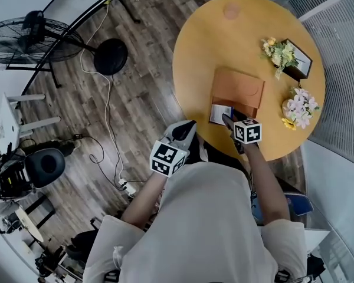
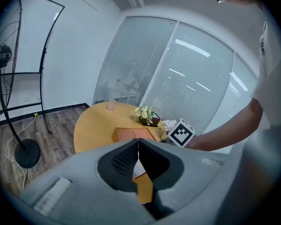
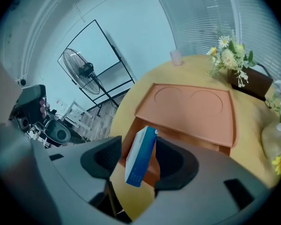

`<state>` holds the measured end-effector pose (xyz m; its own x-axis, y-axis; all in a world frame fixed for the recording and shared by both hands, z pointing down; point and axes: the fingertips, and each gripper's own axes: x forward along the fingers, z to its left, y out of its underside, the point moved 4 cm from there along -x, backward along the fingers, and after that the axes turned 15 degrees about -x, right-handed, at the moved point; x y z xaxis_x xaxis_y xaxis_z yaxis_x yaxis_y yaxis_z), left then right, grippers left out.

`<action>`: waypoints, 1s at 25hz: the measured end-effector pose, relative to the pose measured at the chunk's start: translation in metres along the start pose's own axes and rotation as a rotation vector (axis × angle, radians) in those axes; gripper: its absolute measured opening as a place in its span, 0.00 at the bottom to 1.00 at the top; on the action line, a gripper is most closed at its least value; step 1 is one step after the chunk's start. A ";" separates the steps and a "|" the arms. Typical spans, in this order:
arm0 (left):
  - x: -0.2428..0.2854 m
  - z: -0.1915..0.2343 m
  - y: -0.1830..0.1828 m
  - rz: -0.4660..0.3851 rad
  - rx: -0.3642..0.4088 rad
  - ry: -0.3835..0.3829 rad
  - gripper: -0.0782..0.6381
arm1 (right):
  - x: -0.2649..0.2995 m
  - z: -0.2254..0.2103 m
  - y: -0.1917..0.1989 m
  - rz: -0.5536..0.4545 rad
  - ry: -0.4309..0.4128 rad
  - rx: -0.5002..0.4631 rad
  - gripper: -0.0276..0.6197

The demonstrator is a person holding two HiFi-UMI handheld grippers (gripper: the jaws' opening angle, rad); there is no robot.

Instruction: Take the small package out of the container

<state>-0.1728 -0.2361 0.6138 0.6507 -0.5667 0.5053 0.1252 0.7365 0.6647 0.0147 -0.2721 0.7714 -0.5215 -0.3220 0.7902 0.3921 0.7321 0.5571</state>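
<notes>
On a smooth round yellow table (image 1: 206,46), a flat orange container (image 1: 239,87) is flanked by flower bunches (image 1: 278,52), with a pale cup (image 1: 230,10) at the far edge. A small package (image 3: 141,156), a blue-and-white box, is seen tilted at the container's near edge. It sits between the parted jaws of the right gripper (image 3: 140,146) and touches one pad. The left gripper (image 2: 138,144) is held beside the table, its jaws pressed together and empty.

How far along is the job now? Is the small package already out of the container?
Done: the right gripper has its fingers on either side of the small package, which is tilted at the near end of the container. In hand: the grasp; I cannot tell if it is firm. Left: lifting the package clear. The left gripper is shut and holds nothing.
</notes>
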 end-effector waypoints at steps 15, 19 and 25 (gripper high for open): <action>-0.031 0.013 0.000 0.009 0.035 -0.013 0.14 | 0.010 0.026 -0.003 0.041 0.119 0.023 0.12; -0.035 0.012 -0.005 0.000 0.054 0.009 0.14 | -0.003 0.025 -0.007 0.031 0.147 0.012 0.12; -0.040 0.008 -0.008 0.006 0.077 0.055 0.14 | -0.035 0.028 -0.010 -0.012 0.185 0.023 0.12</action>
<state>-0.2057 -0.2216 0.5927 0.6918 -0.5395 0.4800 0.0643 0.7081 0.7031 0.0074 -0.2515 0.7309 -0.3768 -0.4343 0.8182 0.3682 0.7403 0.5625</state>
